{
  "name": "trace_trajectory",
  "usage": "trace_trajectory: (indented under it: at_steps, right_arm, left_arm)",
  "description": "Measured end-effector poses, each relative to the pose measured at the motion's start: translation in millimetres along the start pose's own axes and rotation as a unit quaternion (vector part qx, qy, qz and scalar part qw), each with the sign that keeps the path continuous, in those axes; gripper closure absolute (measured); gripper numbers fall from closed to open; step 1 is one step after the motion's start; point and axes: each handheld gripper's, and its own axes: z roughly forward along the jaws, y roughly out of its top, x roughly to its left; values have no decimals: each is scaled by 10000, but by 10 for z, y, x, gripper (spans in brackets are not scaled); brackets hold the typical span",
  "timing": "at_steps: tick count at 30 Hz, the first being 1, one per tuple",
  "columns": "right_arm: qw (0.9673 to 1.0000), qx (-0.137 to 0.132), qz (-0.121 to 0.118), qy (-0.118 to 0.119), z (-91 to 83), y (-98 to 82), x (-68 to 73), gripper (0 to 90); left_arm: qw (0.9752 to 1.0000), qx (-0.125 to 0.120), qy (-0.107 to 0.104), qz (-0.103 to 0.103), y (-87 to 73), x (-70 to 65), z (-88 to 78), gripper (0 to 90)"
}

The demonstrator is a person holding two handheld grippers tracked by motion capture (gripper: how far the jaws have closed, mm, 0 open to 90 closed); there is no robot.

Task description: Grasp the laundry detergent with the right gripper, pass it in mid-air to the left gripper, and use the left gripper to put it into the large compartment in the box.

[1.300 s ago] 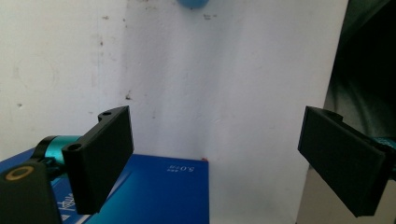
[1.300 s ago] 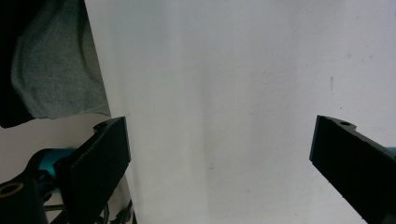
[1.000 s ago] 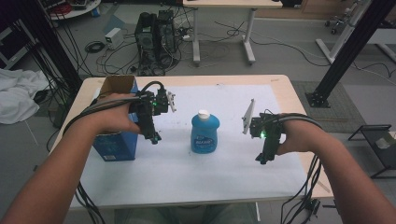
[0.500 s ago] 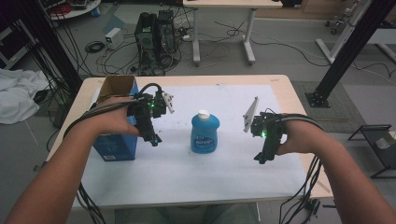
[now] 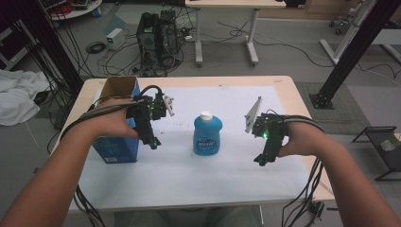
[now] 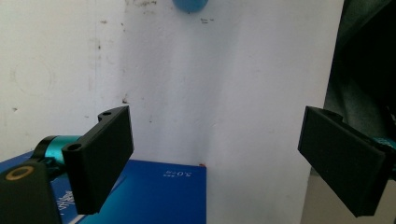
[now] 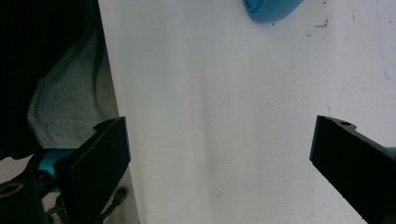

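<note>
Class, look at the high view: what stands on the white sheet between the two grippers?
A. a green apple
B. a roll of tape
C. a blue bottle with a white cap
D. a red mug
C: the blue bottle stands upright midway between both grippers, white cap on top.

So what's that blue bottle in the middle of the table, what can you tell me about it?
The blue bottle looks like glossy plastic, squat and rounded, with a white cap on top and a label on its front whose print is too small to read. It stands upright on the white sheet that covers the table, about midway between the two hand-held grippers. Nothing touches it except the sheet beneath. Whether it is full cannot be told.
</note>
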Motion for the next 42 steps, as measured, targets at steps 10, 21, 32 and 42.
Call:
trace_trajectory:
  at_steps: [10, 21, 32, 42]
  right_arm:
    - [10000, 65, -26, -8, 7, -2, -27, 40]
    - [10000, 45, -28, 9, -16, 38, -51, 40]
    - [10000, -88, -22, 33, -36, 50, -54, 40]
    - [9969, -769, 101, 119, -111, 47, -53, 40]
  left_arm:
    - [10000, 0, -86, 45, 16, 2, -5, 104]
    - [9996, 128, -64, 252, 38, 0, -46, 104]
    - [9999, -26, -49, 158, 28, -22, -28, 104]
    - [9999, -46, -61, 135, -6, -15, 3, 104]
